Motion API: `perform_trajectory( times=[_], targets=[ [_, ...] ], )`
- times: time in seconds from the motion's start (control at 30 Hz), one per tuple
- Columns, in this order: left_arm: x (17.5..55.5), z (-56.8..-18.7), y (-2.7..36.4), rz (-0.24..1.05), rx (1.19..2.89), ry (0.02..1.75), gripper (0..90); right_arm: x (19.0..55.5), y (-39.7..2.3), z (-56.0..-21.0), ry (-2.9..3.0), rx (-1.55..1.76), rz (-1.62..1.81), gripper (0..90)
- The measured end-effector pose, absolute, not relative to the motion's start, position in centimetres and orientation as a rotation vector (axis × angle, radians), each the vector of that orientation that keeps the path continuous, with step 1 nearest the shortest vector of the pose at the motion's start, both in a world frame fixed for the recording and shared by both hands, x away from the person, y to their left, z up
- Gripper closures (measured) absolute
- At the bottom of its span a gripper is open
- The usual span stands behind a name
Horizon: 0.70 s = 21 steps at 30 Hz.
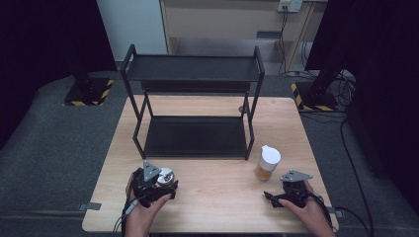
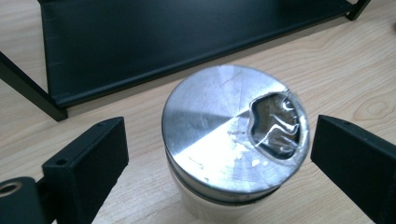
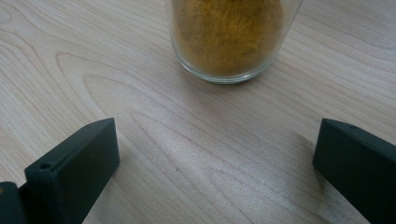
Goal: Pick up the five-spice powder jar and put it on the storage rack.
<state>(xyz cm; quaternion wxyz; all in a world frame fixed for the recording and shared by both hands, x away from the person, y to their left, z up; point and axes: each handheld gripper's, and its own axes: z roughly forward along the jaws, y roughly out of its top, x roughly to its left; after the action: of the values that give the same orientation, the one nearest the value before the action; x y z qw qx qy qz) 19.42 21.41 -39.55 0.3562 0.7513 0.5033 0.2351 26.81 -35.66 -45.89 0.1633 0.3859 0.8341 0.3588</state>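
Left fingers spread around the jar, not pinching; likely rigid, slippery; grip below the lid; right fingers spread, empty.

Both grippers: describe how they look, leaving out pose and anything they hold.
The left gripper and right gripper are black handheld units, each topped by a grey three-cornered plate. In the gripper views, each has two blocky matte-black jaws, with a small round hole in the left one. A dark cable trails from each.

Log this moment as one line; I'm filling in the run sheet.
left gripper: jaws open around metal-lidded jar, not pressing | right gripper: jaws open, short of spice jar | shelf rack: bare
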Motion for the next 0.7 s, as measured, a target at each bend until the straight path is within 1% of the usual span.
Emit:
perform_trajectory(
  times=[0.3, 0.7],
  targets=[
    [20.2, -40.2, 21.5, 0.575, 1.968, 1.314, 4.3, 26.8, -35.7, -45.9, 2.379, 1.101, 1.023, 1.4],
    [21.1, -41.0, 21.1, 0.55, 2.009, 1.315, 8.5, 26.8, -35.7, -45.9, 2.379, 1.102, 1.024, 1.4]
  ],
)
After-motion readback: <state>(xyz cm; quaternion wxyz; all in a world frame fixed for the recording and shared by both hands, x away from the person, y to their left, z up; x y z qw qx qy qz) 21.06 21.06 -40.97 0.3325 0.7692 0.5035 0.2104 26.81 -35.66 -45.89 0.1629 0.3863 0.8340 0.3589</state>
